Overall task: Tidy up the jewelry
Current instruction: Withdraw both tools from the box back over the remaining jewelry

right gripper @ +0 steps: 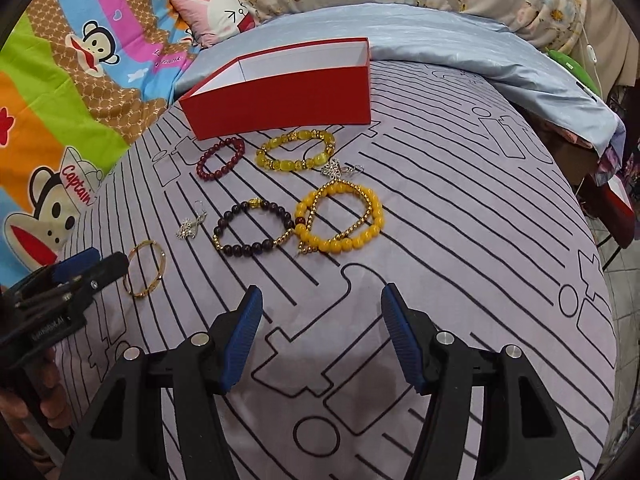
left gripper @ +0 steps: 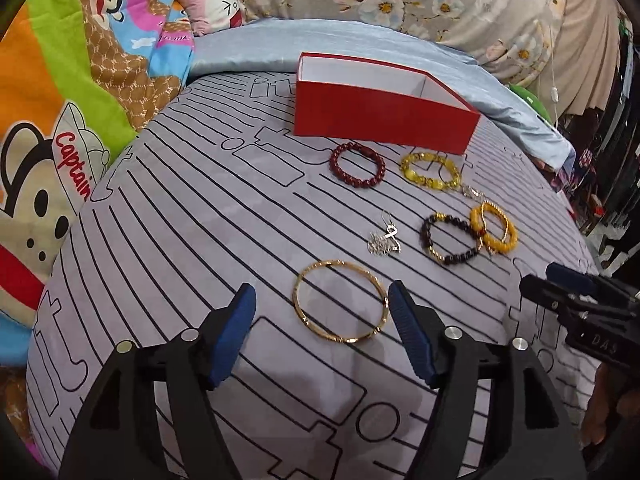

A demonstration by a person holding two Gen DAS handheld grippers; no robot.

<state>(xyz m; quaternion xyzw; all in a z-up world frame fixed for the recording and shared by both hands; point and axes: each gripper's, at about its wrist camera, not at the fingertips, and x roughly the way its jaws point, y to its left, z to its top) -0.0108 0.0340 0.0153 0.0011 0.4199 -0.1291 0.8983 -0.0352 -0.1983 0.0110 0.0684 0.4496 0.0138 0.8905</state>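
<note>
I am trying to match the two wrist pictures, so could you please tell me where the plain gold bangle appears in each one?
Left wrist view: the gold bangle lies low in the centre, just ahead of the open left gripper.
Right wrist view: the gold bangle sits at the far left, beside the left gripper.
Shared landmark: the red box at the far side of the jewelry.
</note>
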